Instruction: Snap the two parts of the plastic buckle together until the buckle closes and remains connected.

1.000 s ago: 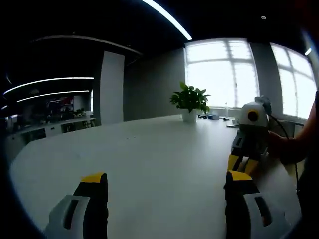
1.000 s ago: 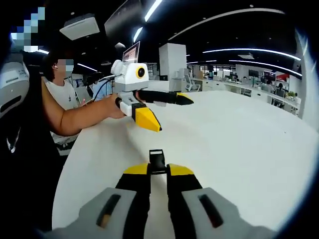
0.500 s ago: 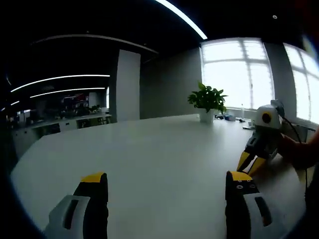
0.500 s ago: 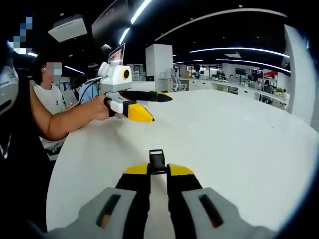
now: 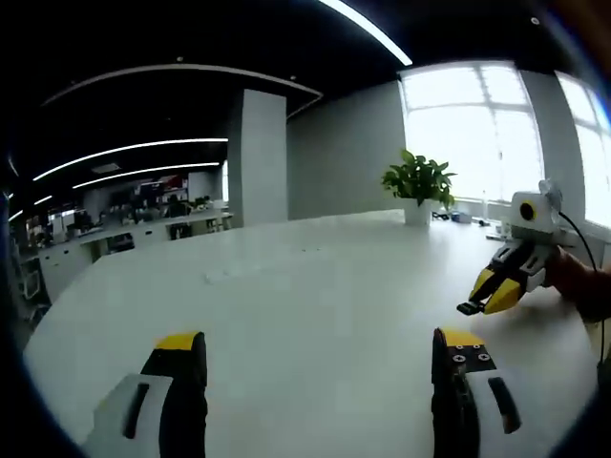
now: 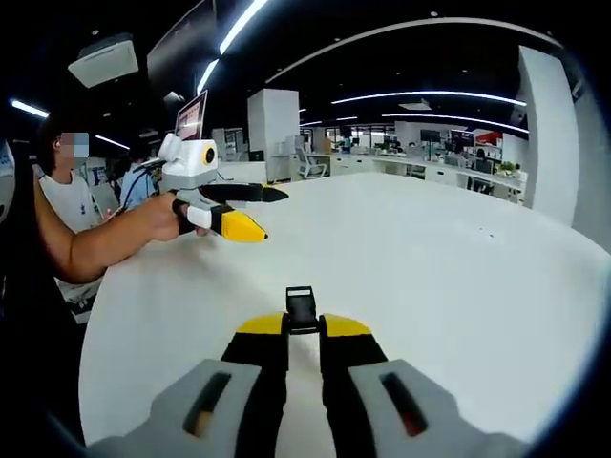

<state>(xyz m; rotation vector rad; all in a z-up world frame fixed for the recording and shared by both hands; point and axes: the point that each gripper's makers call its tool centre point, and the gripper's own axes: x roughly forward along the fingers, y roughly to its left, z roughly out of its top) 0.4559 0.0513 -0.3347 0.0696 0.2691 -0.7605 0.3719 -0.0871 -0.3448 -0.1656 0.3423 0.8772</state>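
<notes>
Grippers now farther apart; left gripper point(image 5: 320, 367) open, right gripper point(image 6: 304, 325) clamping buckle part point(image 6: 300, 307), table point(image 6: 458, 277) bare ahead

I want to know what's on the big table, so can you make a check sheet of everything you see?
Surface: white table, bare where it shows.
Job's things: black buckle part pinched in the right claw; it also shows at that claw's tip in the left gripper view. Other buckle part: nothing seen.
Clutter: potted plant at the table's far edge.
Grippers: left claw open and holding nothing; right claw shut on the buckle part.
Cables: dark cable behind the right claw; another behind the left claw.
Surroundings: office desks, white pillar, bright windows, ceiling light strips, a seated person.
</notes>
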